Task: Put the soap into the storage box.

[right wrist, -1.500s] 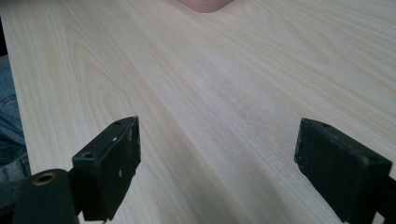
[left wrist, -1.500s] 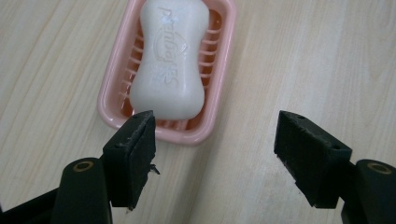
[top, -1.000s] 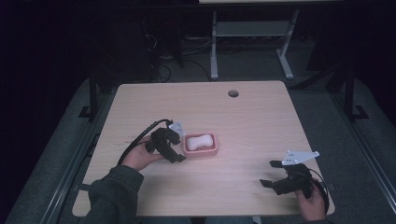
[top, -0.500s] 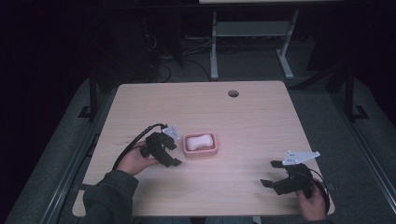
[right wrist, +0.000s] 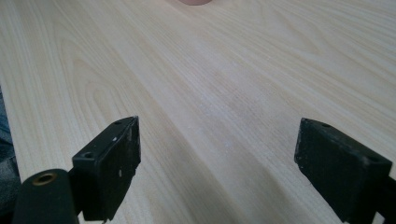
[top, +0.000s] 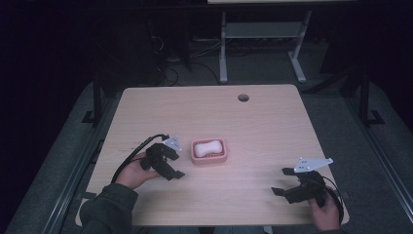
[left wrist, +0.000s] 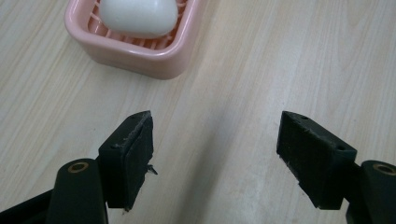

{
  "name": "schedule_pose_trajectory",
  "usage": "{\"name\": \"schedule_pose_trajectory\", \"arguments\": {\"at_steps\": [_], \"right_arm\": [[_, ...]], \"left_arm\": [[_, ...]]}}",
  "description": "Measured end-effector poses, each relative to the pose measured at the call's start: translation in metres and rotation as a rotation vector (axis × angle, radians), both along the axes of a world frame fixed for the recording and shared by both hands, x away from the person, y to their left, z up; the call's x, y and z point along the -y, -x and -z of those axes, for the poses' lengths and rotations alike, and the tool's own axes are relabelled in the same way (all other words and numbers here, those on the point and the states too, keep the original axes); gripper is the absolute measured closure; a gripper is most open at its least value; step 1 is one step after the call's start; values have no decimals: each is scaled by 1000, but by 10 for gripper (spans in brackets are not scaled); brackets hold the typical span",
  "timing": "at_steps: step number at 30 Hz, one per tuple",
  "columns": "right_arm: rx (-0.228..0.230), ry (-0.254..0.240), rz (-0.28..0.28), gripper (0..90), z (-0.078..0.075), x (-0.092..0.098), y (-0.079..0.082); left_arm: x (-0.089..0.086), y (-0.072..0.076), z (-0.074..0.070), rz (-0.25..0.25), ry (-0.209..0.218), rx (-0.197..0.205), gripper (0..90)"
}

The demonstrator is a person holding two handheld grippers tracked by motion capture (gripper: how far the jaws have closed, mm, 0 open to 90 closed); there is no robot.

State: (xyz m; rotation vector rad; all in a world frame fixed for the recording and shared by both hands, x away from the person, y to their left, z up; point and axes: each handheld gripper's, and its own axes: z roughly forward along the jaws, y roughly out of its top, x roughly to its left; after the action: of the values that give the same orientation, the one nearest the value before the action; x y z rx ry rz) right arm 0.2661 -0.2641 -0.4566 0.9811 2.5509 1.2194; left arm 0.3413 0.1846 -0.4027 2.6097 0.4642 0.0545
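The left gripper (left wrist: 212, 158) had just been opening, nothing between its jaws. A careless nudge could shove the pink soap dish (left wrist: 140, 51), at upper left, and spill the soap (left wrist: 137, 16).

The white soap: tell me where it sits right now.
In the high view the white soap lies in the pink soap dish near the table's middle, just right of the left hand-held gripper, whose open jaws are apart from it.

A: The table (top: 272, 122) looks like pale wood, matt, with fine grain. The dish?

B: The soap dish (left wrist: 140, 51) is smooth pink plastic; the white soap (left wrist: 137, 16) is faintly glossy; the gripper pads (left wrist: 140, 154) are rough black rubber.
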Motion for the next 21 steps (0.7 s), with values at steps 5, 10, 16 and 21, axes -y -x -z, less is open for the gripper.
{"name": "schedule_pose_trajectory", "arguments": {"at_steps": [5, 10, 16, 21], "right_arm": [[0, 2, 0, 142, 0, 0, 0], [0, 3, -1, 142, 1, 0, 0], [-1, 8, 0, 142, 1, -1, 0], [-5, 8, 0, 142, 1, 0, 0]], "left_arm": [[-5, 6, 0, -2, 0, 3, 264], [-9, 12, -2, -4, 10, 14, 264], [-13, 19, 1, -4, 8, 13, 259], [-16, 23, 4, -20, 17, 9, 242]]}}
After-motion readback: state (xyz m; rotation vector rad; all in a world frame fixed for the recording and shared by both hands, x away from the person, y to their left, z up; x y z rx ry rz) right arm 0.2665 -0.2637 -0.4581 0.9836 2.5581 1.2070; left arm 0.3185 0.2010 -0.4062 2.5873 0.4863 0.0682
